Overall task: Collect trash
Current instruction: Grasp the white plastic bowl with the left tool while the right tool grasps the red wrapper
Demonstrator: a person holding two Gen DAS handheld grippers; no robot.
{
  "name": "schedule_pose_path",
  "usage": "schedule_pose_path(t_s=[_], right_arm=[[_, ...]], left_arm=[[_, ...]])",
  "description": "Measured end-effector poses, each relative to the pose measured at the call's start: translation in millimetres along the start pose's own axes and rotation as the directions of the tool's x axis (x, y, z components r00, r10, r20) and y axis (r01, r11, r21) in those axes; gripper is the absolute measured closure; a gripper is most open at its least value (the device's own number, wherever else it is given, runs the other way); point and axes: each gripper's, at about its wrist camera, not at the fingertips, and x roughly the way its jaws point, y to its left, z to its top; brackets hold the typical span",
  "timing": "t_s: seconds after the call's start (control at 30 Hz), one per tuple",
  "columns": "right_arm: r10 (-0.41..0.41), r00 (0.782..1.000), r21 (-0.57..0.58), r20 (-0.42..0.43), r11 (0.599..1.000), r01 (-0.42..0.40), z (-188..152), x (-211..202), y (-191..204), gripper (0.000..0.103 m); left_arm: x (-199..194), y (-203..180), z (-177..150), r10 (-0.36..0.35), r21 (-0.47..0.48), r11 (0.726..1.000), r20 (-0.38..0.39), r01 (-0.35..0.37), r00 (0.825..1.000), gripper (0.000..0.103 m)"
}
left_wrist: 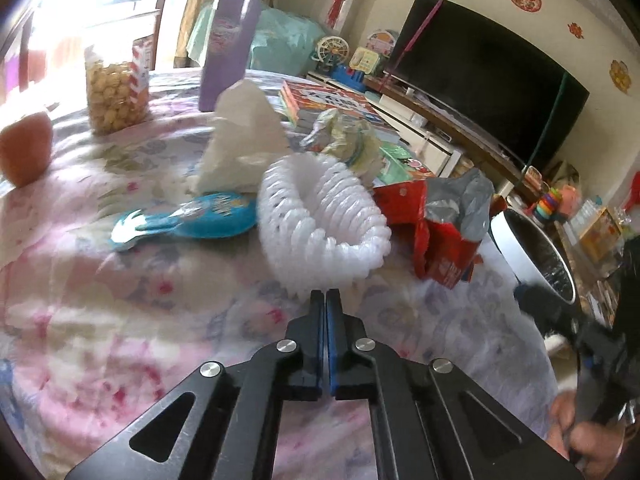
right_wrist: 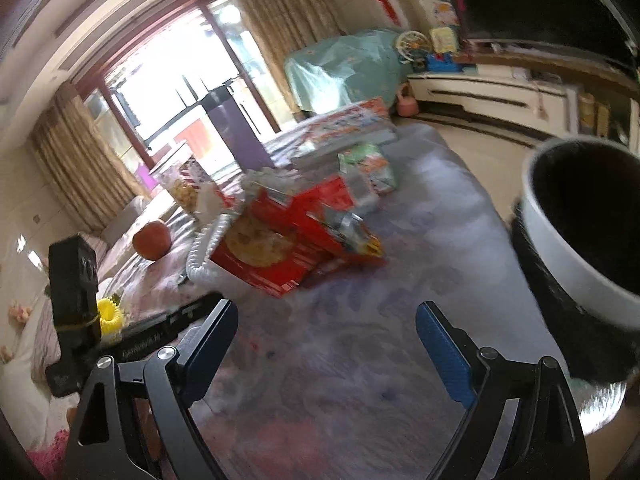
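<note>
In the left wrist view my left gripper (left_wrist: 325, 294) is shut and empty, its tips just short of a white foam fruit net (left_wrist: 320, 216) on the floral tablecloth (left_wrist: 120, 312). Around the net lie a crumpled white tissue (left_wrist: 244, 140), a blue wrapper (left_wrist: 188, 222), a torn red snack box (left_wrist: 436, 224) and a crinkled clear wrapper (left_wrist: 344, 136). A white-rimmed trash bin (left_wrist: 532, 252) stands past the table's right edge. In the right wrist view my right gripper (right_wrist: 324, 316) is open and empty over the cloth, short of the red box (right_wrist: 288, 240), the bin (right_wrist: 580, 232) close at its right.
A purple flask (left_wrist: 230, 44), a jar of snacks (left_wrist: 114, 92), an orange fruit (left_wrist: 26, 152) and stacked books (left_wrist: 328, 102) stand on the table's far side. A TV (left_wrist: 488, 76) and toy-laden cabinet lie beyond. The other gripper's body (right_wrist: 76, 312) shows at the right view's left.
</note>
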Motion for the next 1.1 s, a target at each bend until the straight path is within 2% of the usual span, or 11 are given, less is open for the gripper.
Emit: schedule_pose_path(t_s=[0.2,0.33,0.43,0.47,0.5,0.63,0.7,0.8,0.93,1.0,1.1], right_arm=[[0.008,0.999,-0.118,0.038,0.993,-0.003,18.6,16.6,25.0,0.012],[0.002,1.0,-0.169,0.008,0.986,0.0,26.1,39.2,33.3,0.012],[-0.014,1.0,-0.181,-0.016,0.983,0.011,25.0,50.7,33.8,0.029],[-0.026,0.999,-0.182,-0.022,0.983,0.021,24.0,52.3,33.3,0.044],[-0.032,0.999,-0.176,-0.027,0.984,0.026,22.8,52.3,31.6,0.051],[-0.005,1.0,-0.135,-0.018,0.991,0.002,20.8,40.8,22.3,0.054],[0.006,1.0,-0.111,-0.011,0.994,-0.007,20.6,32.7,17.8,0.055],[0.028,1.0,-0.068,0.012,0.997,-0.027,19.3,15.7,9.5,0.056],[0.046,0.998,-0.019,0.04,0.999,-0.045,16.8,-3.3,1.3,0.056],[0.041,0.998,-0.001,0.052,0.999,-0.041,13.3,-12.6,-4.0,0.056],[0.051,0.997,0.035,0.052,0.998,-0.053,6.9,-21.0,-11.4,0.056]], left_arm=[[-19.9,19.4,-13.4,0.015,-0.029,0.999,-0.003,-0.015,1.0,0.103],[-24.4,25.6,-14.9,0.013,-0.041,0.999,-0.014,-0.014,1.0,0.103],[-23.1,21.9,-13.7,0.001,-0.036,0.999,-0.036,-0.002,0.999,0.099],[-21.7,20.0,-11.9,-0.002,-0.03,1.0,-0.038,0.001,0.999,0.093],[-20.4,18.6,-10.2,-0.003,-0.022,1.0,-0.037,0.002,0.999,0.087],[-14.5,5.3,-3.2,0.014,0.024,1.0,-0.023,-0.013,1.0,0.073],[-11.9,-0.3,-0.6,0.026,0.03,0.999,-0.018,-0.025,1.0,0.045],[-4.8,-8.8,5.7,0.042,0.037,0.998,0.001,-0.042,0.999,0.038],[9.8,-16.9,11.9,0.073,0.045,0.996,0.019,-0.074,0.997,0.042],[17.6,-16.8,13.6,0.058,0.047,0.997,0.006,-0.058,0.998,0.077],[18.2,-17.2,12.9,0.054,0.042,0.998,0.009,-0.055,0.998,0.082]])
